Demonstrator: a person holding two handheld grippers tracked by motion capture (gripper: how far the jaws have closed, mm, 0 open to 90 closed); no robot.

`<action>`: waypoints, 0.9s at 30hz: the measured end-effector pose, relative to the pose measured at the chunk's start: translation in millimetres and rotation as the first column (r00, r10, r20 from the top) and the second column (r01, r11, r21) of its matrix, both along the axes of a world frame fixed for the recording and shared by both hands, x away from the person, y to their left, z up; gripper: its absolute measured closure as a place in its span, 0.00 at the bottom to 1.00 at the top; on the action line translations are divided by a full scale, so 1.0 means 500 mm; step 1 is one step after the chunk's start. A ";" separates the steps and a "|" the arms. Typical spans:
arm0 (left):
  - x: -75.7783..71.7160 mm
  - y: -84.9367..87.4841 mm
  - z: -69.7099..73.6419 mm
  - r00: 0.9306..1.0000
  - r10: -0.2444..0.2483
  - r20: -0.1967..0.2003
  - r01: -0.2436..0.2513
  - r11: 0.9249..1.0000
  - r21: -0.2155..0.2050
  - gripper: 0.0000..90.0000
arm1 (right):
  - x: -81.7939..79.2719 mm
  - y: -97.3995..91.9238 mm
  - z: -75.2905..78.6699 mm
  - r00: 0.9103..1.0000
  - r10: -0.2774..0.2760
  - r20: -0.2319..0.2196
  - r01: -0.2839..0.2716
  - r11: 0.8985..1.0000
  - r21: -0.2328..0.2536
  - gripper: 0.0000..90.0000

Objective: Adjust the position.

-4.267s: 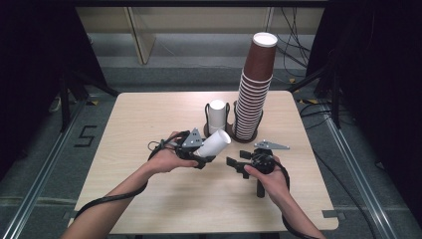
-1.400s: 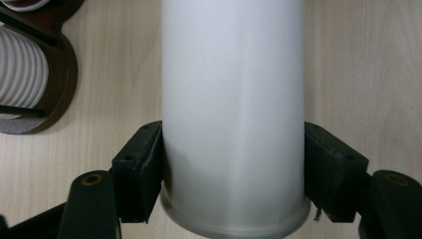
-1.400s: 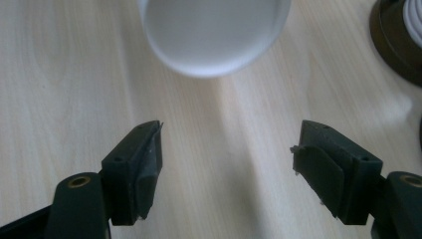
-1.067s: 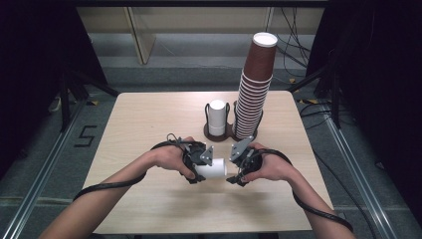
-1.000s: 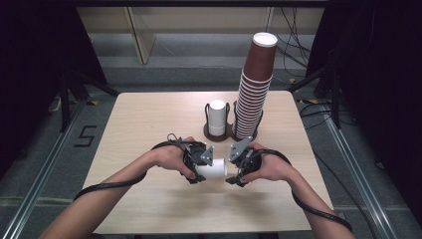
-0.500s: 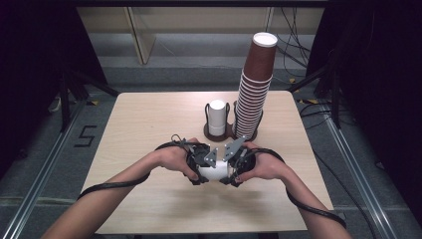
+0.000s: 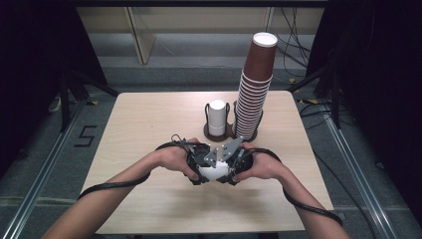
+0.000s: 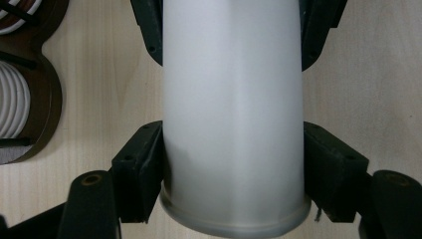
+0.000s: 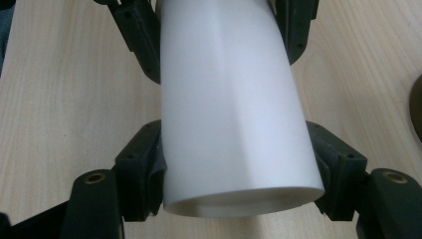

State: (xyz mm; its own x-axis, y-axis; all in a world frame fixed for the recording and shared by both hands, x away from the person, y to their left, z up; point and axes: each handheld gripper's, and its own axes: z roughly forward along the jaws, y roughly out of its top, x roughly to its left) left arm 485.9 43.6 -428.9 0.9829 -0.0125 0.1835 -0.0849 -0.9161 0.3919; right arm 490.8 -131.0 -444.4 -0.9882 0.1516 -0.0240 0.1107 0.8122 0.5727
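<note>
My left gripper (image 7: 198, 167) is clamped on the white cup (image 7: 213, 171), its pads (image 8: 139, 169) pressed against the wall near the rolled rim. The cup lies on its side just above the near middle of the table (image 7: 149, 124), between my two hands. It looks like two cups nested together: in the left gripper view a rim sits at the bottom, and in the right gripper view an open mouth faces me. My right gripper (image 7: 230, 168) has just been closing and now pinches the other end, its jaws tight against the white wall.

The job, I judge, is to pull the two apart. To do that well I should keep both grips light enough not to crush the thin wall, and draw straight along the cup's axis, with a small twist if they stick.

Farther off to the right stand the cup holder (image 7: 219, 130), with a white cup upright in it, and the tall stack of brown cups (image 7: 255, 89), well clear of my hands.
</note>
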 end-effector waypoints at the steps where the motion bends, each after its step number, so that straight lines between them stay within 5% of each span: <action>1: 0.000 0.000 0.000 1.000 0.000 0.000 0.000 1.000 0.000 0.35 | 0.001 0.000 -0.001 1.000 0.002 -0.001 -0.002 1.000 0.000 0.38; 5: -0.001 0.001 0.001 1.000 -0.005 0.005 0.005 1.000 -0.007 0.32 | 0.008 -0.003 -0.003 0.999 0.046 0.025 -0.046 0.999 0.010 0.38; 10: -0.002 0.002 0.005 1.000 0.006 -0.002 -0.006 1.000 -0.026 0.28 | 0.004 -0.007 -0.002 0.999 0.039 0.011 -0.039 0.999 0.012 0.38; 12: -0.002 0.007 0.003 1.000 0.010 0.007 -0.010 0.999 -0.033 0.17 | 0.007 -0.013 -0.003 0.999 0.046 0.020 -0.047 0.999 0.024 0.38; 15: -0.001 0.012 0.000 1.000 0.018 0.019 -0.017 0.999 -0.031 0.15 | 0.006 -0.019 -0.003 0.999 0.035 0.021 -0.036 0.999 0.034 0.38; 20: 0.003 0.026 0.000 0.998 0.052 0.032 -0.050 0.995 -0.084 0.10 | 0.004 -0.035 -0.004 1.000 -0.009 0.008 0.009 0.999 0.051 0.38; 25: 0.003 0.042 0.001 0.996 0.082 0.033 -0.077 0.989 -0.123 0.09 | 0.011 -0.047 -0.010 0.998 0.004 0.068 -0.011 0.995 0.098 0.37; 26: 0.013 0.042 0.003 0.998 0.013 0.056 -0.007 0.994 -0.110 0.09 | 0.012 -0.049 -0.011 0.996 0.006 0.088 -0.015 0.994 0.105 0.37; 27: 0.017 0.045 0.004 0.998 -0.016 0.062 0.022 0.996 -0.088 0.09 | 0.005 -0.057 -0.011 0.999 -0.023 0.039 0.019 0.995 0.095 0.37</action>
